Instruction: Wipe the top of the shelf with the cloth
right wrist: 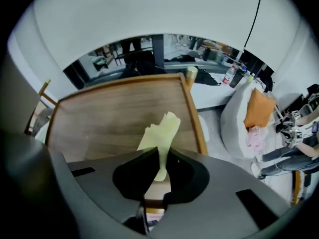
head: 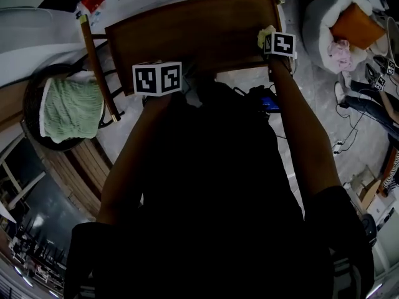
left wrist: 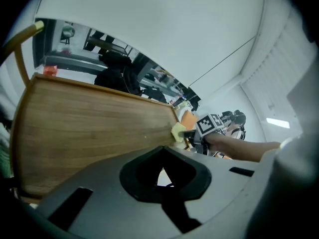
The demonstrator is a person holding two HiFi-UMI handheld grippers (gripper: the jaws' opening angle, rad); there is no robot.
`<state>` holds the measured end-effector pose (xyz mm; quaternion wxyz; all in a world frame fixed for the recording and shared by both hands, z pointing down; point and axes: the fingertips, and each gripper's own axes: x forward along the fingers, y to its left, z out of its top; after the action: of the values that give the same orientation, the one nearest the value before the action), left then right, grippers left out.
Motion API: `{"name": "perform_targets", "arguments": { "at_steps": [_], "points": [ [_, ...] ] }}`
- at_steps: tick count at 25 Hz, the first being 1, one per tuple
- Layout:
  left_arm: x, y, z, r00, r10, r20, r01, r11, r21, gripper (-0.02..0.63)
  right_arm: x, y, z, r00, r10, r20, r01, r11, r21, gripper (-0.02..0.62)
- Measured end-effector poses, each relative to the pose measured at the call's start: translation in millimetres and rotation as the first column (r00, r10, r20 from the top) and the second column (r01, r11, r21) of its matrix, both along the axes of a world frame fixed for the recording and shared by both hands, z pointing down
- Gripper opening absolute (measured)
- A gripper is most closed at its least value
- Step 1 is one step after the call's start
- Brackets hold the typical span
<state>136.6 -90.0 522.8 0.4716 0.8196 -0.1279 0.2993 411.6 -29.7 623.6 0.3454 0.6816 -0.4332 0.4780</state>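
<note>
Wooden shelf top [head: 206, 36] fills the middle of the head view. At its near edge, about 7 o'clock, the left gripper [left wrist: 160, 172] has its jaws together, holding nothing. Farther off, at 2 o'clock, the right gripper [right wrist: 159, 161] pinches a pale yellow cloth [right wrist: 160, 131] that sticks out past the jaws at the shelf's right edge.

- The left gripper [left wrist: 162, 158] fills the bottom of the view, its jaws closed tip to tip with nothing between them.
- Beyond it lies the wooden shelf top [left wrist: 94, 128], tilted in the picture.
- A yellow cloth [left wrist: 178, 132] rests on the shelf's right corner, at the tips of the right gripper [left wrist: 186, 133].
- A forearm [left wrist: 244, 148] reaches in from the right.
- A small red thing [left wrist: 50, 70] sits by the far left corner.
</note>
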Motion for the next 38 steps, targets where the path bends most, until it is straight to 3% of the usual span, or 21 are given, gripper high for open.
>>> {"name": "perform_targets", "arguments": {
  "at_steps": [3,8,12,18,22,26,30,35,38],
  "points": [
    [-36,-3,-13,0.999,-0.027,-0.025,0.027,1.0,-0.005,0.011,-82,-48,-23,0.981,-0.172,0.089,0.158,0.977,0.139,0.044],
    [-98,-3,-35,0.997,-0.066,-0.044,0.066,0.998,-0.008,0.011,-257,-110,-54,0.869,-0.431,0.243,0.345,0.879,0.329,0.044],
    [-155,3,-40,0.996,-0.078,-0.041,0.077,0.997,-0.024,0.011,-378,-131,-42,0.751,-0.586,0.305,0.469,0.798,0.378,0.044],
    [-219,-2,-34,0.993,-0.117,-0.01,0.117,0.993,-0.028,0.011,-492,-140,-2,0.645,-0.665,0.375,0.56,0.746,0.36,0.044],
    [-249,-4,-25,0.995,-0.102,0.016,0.102,0.994,-0.022,0.011,-527,-141,21,0.617,-0.703,0.354,0.632,0.711,0.309,0.044],
    [-261,-8,-16,0.994,-0.106,0.025,0.107,0.994,-0.031,0.011,-535,-137,37,0.625,-0.702,0.342,0.656,0.709,0.257,0.044],
    [-259,-5,-10,0.997,-0.077,0.023,0.078,0.996,-0.05,0.011,-535,-133,39,0.626,-0.7,0.344,0.67,0.708,0.223,0.045],
    [-249,-5,-7,0.998,-0.058,0.023,0.059,0.996,-0.062,0.011,-531,-135,36,0.588,-0.718,0.372,0.672,0.69,0.27,0.044],
    [-244,-6,-7,0.999,-0.034,0.017,0.036,0.997,-0.07,0.011,-522,-128,37,0.585,-0.708,0.396,0.669,0.697,0.258,0.044]
  ]
}}
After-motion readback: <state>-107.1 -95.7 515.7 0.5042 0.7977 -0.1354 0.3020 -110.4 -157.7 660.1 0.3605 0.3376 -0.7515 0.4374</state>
